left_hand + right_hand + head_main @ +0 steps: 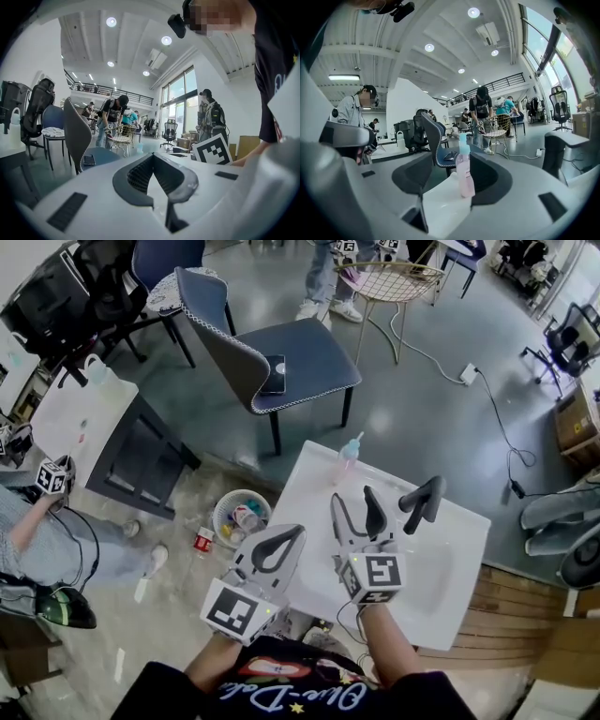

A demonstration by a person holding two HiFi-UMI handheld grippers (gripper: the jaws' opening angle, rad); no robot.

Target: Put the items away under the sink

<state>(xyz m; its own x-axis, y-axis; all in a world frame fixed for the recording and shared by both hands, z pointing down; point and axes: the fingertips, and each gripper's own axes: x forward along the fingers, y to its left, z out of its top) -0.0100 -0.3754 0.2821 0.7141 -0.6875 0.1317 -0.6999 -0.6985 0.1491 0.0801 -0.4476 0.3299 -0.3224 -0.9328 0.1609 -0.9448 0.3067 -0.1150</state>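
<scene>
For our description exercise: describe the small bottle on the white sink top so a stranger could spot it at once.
Find the big white sink top on the grey floor. At its far corner, nearest the dark blue chair, stands a small bottle. Its pale pink body and light blue cap set it apart from the dark, curved faucet nearby.

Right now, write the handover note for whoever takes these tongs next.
Left tongs: shut, empty, at the near-left edge of the sink.
Right tongs: open, empty, aimed at the pink bottle, not touching it.
Bottle: upright on the sink's far corner.
Done: nothing visibly stowed.
Left to do: grip the bottle and put it under the sink; that space is out of view.
</scene>
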